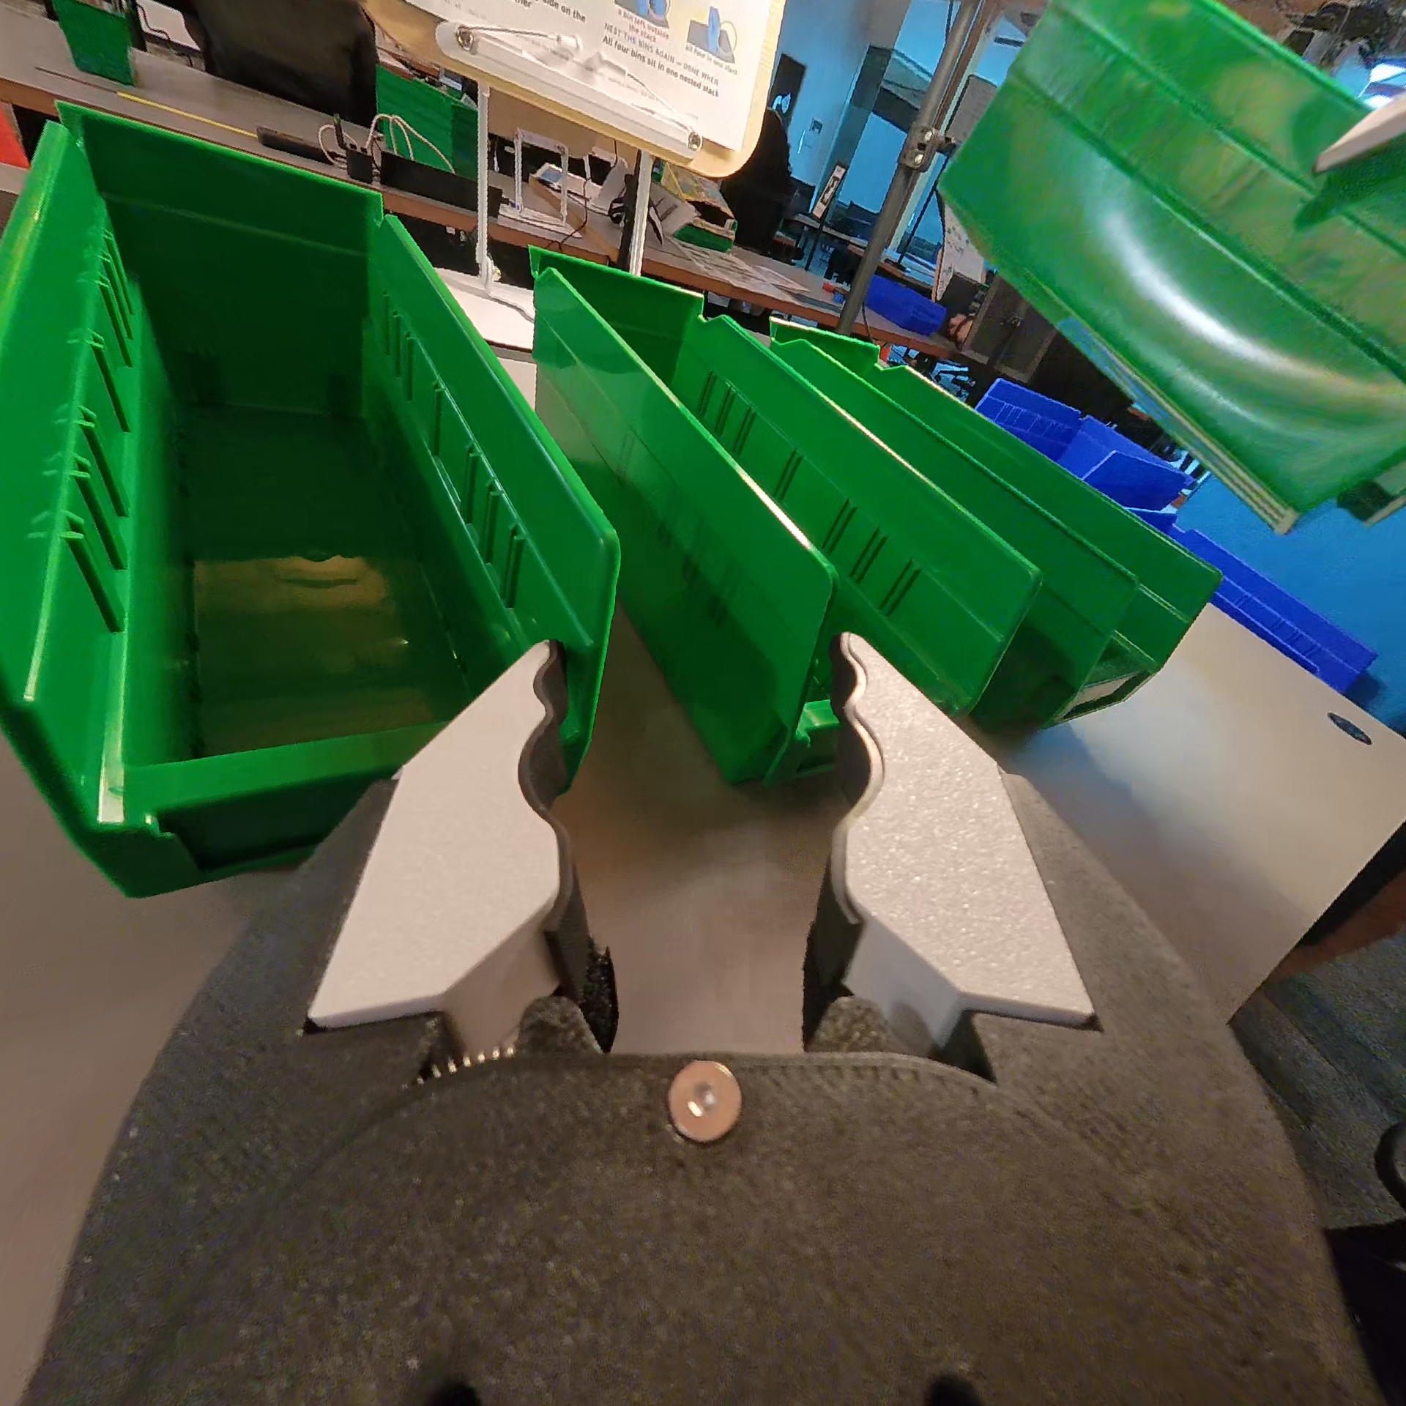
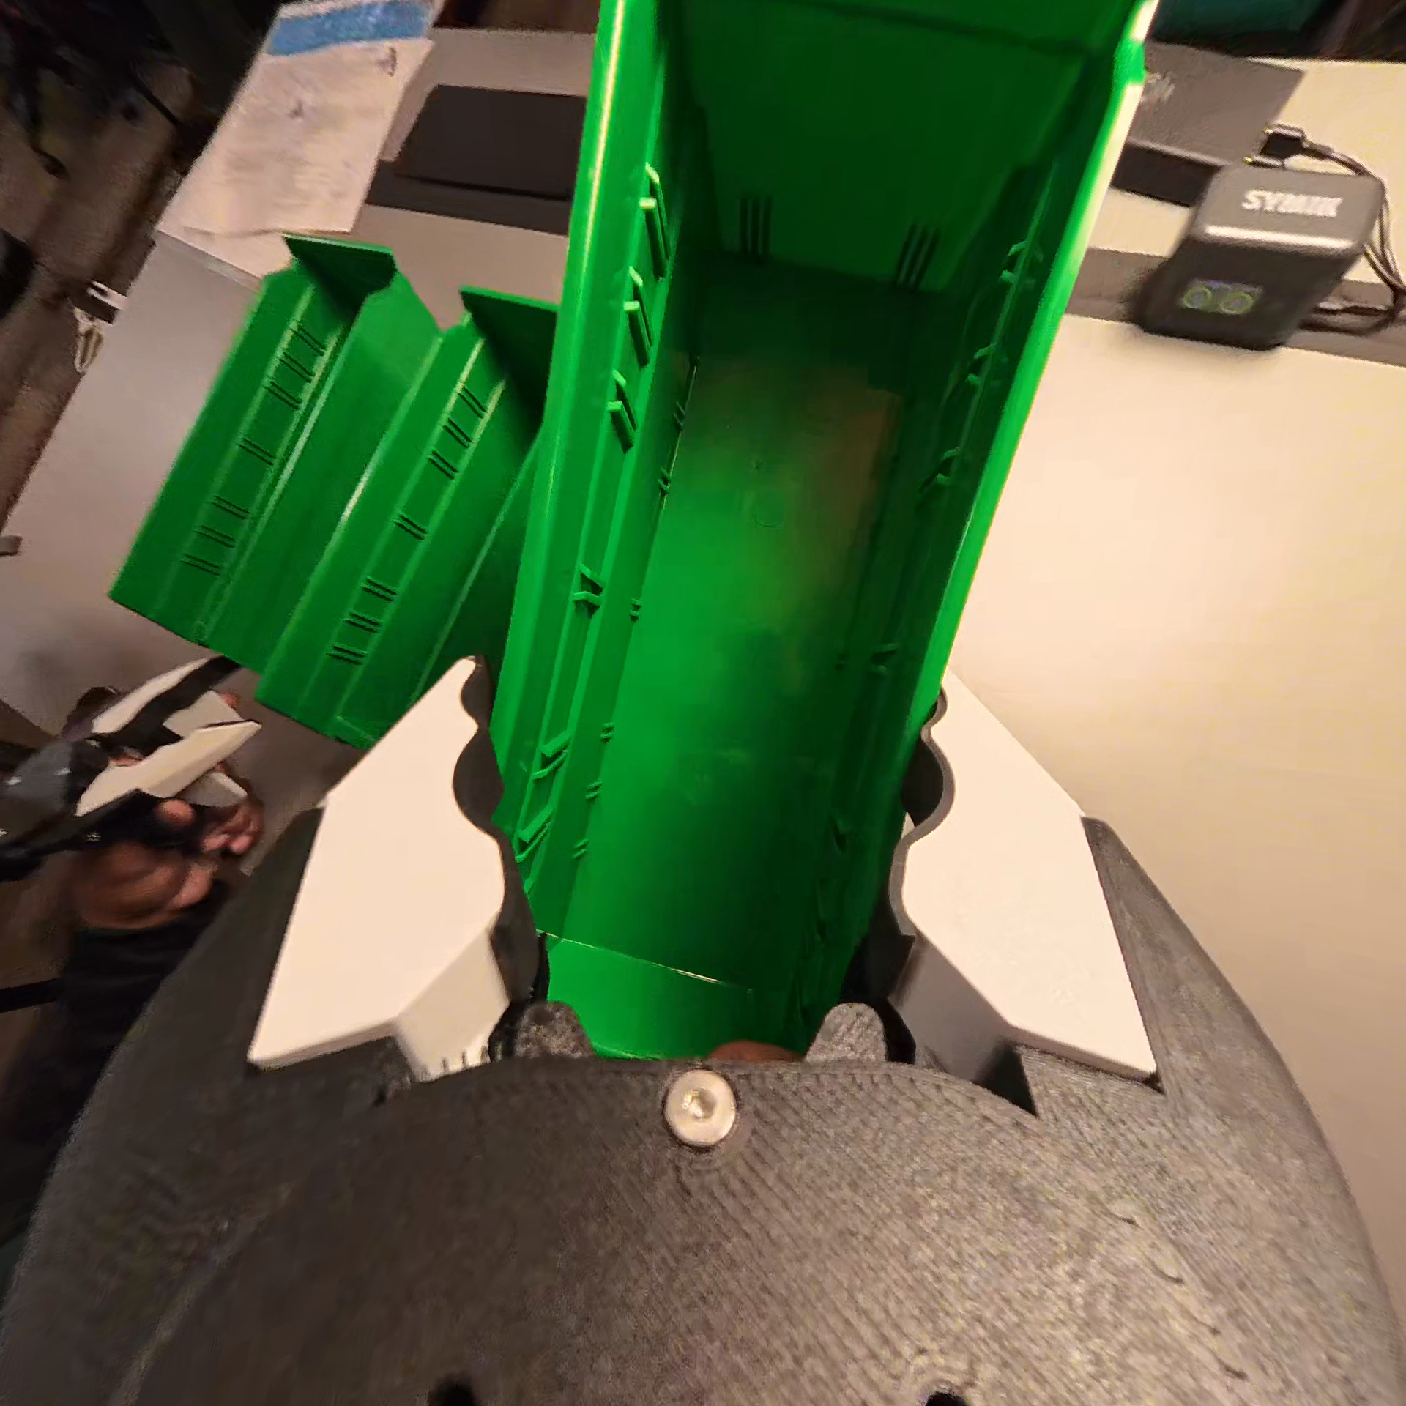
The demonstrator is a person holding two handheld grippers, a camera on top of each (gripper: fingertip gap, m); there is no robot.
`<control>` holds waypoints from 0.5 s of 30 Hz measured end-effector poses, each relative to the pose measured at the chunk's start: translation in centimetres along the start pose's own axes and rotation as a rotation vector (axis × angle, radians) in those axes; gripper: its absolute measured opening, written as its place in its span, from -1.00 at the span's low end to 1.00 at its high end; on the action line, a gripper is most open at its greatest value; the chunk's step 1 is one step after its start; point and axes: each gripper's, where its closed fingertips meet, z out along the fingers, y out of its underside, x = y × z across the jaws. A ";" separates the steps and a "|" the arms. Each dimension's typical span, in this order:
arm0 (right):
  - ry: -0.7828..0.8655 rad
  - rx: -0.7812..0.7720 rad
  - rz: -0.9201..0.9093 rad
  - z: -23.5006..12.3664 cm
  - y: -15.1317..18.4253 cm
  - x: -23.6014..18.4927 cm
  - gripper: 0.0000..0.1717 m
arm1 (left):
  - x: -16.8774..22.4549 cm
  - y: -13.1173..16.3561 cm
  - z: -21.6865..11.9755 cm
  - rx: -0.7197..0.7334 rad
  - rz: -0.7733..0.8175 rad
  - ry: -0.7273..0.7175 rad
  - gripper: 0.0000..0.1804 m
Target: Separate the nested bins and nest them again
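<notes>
Right gripper (image 2: 704,761): spread wide, both pads pressed on the outer walls of a lifted green bin (image 2: 768,578), held clear above the table (image 2: 1141,578).
Left gripper (image 1: 696,730): jaws parted on air, over bare tabletop between the single bin (image 1: 251,487) and the leaning bins (image 1: 837,494).
Edges: table corner close right of the leaning bins.
Hidden: lifted bin's far end is cut off; its underside looks blurred in the left wrist view.
</notes>
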 end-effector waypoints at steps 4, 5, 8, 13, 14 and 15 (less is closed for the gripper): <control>-0.030 0.002 0.035 1.8 -0.3 -2.4 0.27 | 0.0 0.1 0.0 -0.005 0.001 -0.003 -0.25; -0.039 -0.001 0.044 2.4 -0.2 -3.0 0.27 | 0.0 0.1 0.1 -0.007 -0.001 -0.002 -0.26; -0.058 -0.016 0.065 3.9 0.3 -4.8 0.28 | 0.0 0.0 0.0 -0.003 -0.004 0.002 -0.26; 0.023 -0.059 0.051 6.0 0.8 -5.5 0.28 | 0.1 0.0 -0.1 0.001 -0.006 0.005 -0.26; 0.048 -0.067 0.047 6.3 0.8 -5.5 0.28 | 0.1 0.1 -0.2 0.001 -0.009 0.007 -0.26; 0.071 -0.073 0.039 6.6 0.9 -5.4 0.28 | 0.2 0.0 -0.2 0.003 -0.011 0.008 -0.26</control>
